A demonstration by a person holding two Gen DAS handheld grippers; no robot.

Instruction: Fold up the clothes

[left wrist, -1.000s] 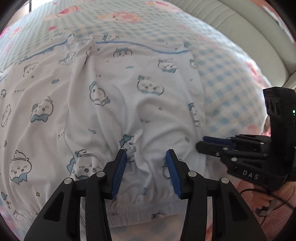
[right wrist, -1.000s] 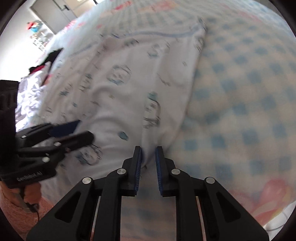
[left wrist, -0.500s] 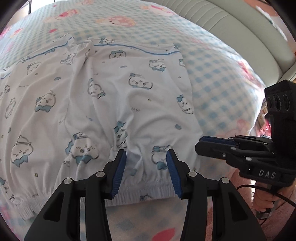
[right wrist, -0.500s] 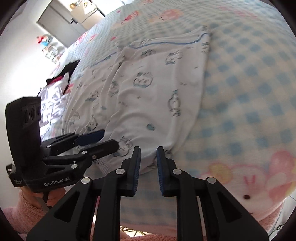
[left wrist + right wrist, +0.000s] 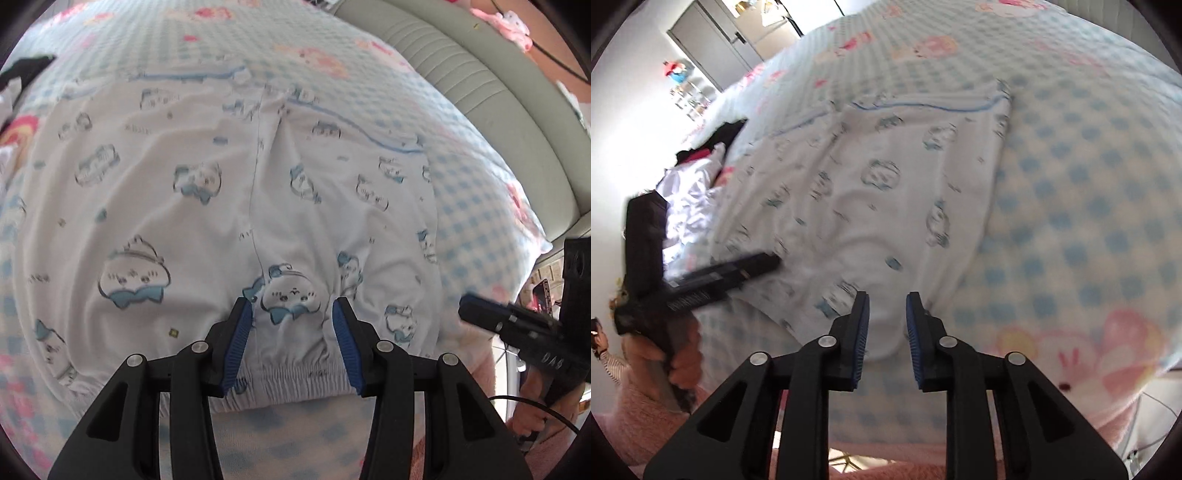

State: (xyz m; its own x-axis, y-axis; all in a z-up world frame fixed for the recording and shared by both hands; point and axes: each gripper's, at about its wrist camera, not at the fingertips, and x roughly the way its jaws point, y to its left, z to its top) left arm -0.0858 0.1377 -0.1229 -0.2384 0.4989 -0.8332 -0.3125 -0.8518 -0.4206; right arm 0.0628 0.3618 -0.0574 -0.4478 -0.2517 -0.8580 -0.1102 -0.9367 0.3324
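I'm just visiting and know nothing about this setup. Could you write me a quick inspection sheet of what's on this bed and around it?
Surface: bed with a blue checked sheet, pink cartoon prints.
Job's things: white printed shorts spread flat, elastic waistband nearest.
Clutter: pile of white and dark clothes at the far left.
Grippers: left gripper open above the waistband; right gripper has just been opening, nothing pressed between its pads.
Cables: thin black cable near the hand.
Surroundings: padded headboard, grey cabinet.

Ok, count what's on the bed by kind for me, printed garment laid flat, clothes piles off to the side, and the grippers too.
Printed white shorts: 1
Pile of dark and white clothes: 1
Grippers: 2, left gripper, right gripper
Total: 4
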